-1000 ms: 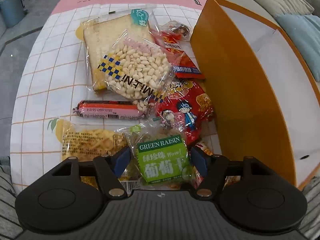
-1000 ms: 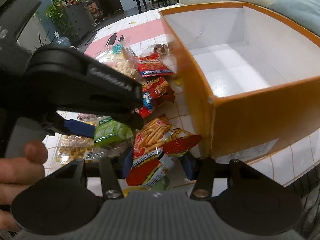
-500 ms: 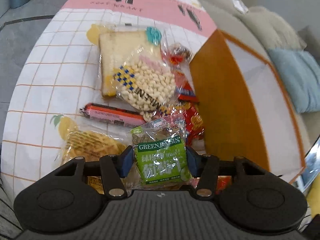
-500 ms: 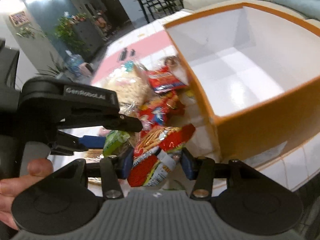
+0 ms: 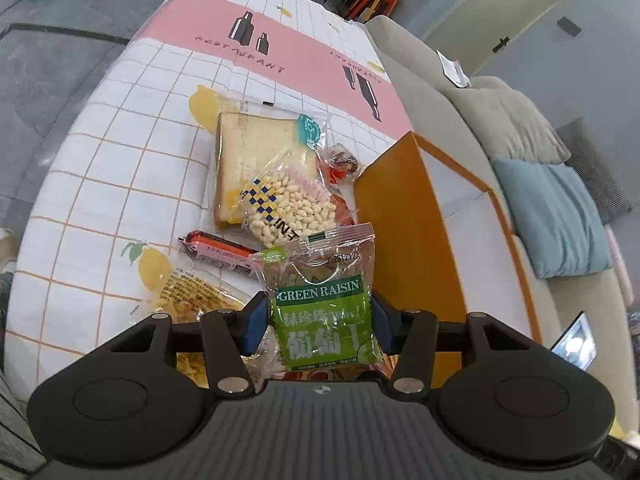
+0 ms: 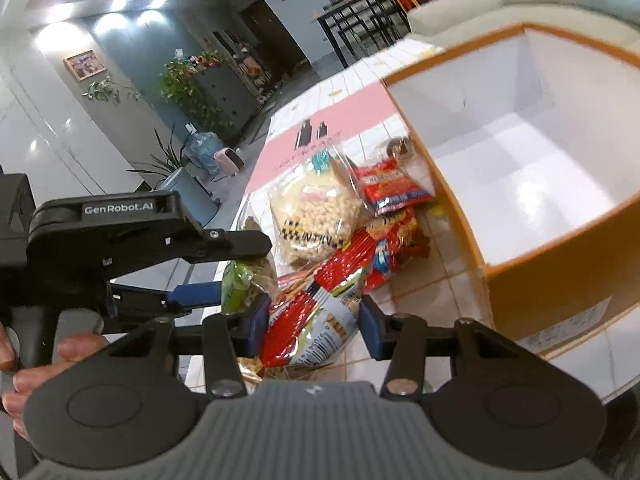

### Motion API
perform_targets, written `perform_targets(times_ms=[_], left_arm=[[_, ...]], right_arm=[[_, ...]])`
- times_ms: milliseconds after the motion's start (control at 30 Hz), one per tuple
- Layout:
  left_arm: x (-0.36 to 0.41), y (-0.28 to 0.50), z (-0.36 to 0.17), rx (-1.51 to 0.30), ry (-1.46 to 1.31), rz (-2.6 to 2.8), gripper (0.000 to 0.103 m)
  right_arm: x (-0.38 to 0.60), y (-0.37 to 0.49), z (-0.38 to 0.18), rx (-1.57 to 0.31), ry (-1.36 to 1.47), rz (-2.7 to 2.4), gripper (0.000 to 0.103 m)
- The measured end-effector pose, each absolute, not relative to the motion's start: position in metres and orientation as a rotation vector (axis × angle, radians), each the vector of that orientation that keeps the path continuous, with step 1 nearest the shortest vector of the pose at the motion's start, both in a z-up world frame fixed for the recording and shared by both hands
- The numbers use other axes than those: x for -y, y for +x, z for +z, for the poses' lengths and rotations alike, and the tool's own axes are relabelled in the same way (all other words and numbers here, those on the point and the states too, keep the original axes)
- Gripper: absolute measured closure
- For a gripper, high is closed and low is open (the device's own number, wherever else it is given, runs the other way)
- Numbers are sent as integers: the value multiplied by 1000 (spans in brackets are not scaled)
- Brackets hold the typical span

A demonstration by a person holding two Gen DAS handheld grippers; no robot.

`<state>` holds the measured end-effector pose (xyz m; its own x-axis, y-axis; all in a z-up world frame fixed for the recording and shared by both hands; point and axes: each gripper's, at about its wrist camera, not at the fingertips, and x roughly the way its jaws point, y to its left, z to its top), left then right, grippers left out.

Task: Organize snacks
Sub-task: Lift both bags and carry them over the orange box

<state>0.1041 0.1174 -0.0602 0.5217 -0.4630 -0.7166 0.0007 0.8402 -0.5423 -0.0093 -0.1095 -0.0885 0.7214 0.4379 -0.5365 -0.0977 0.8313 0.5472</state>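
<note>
Above surface (image 5: 120, 168): left tool (image 5: 320, 320) clamped on raisin bag (image 5: 326, 312); right tool (image 6: 312, 326) clamped on red snack bag (image 6: 316, 312), beside box (image 6: 560, 280).

Bright, even indoor light is filling both views, with soft shadows. Ceiling lights (image 6: 116, 6) are glowing far left and glaring off the glossy wall. The orange box (image 6: 560, 292) is smearing with motion blur. Fisheye distortion is bending every edge; corners are darkening.
</note>
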Motion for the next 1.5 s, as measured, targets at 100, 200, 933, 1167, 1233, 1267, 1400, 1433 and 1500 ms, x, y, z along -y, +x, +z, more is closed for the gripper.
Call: perform_targets(times_ms=[100,200,933,1167,1233,1267,1400,1433,1500], left_arm=[[-123,103,-60,-981,-551,-268,44],[-130,102,-58,-964,-578,-265,44],[-71,83,19,-793,-473,-396,44],[9,95,10,-846,-392,-481,44],[29,99,3,-877,-368,-506,44],[37,101,0,-892,-349,-510,44],[65,107,-9,-936,-253,-487,44],[69,108,-10,-938,-240,-478,44],[74,110,-15,-953,-255,-464,44]], right_arm=[[100,-13,-83,-678,407,281,58],[101,-17,-82,-674,391,270,58],[207,-28,-21,-346,542,169,58],[259,-6,-42,-395,613,80,58],[264,-2,-44,-416,589,40,58],[268,-2,-47,-419,580,23,58],[287,-1,-60,-467,675,-19,58],[292,0,-61,-469,703,-28,58],[297,-3,-61,-460,731,-43,58]])
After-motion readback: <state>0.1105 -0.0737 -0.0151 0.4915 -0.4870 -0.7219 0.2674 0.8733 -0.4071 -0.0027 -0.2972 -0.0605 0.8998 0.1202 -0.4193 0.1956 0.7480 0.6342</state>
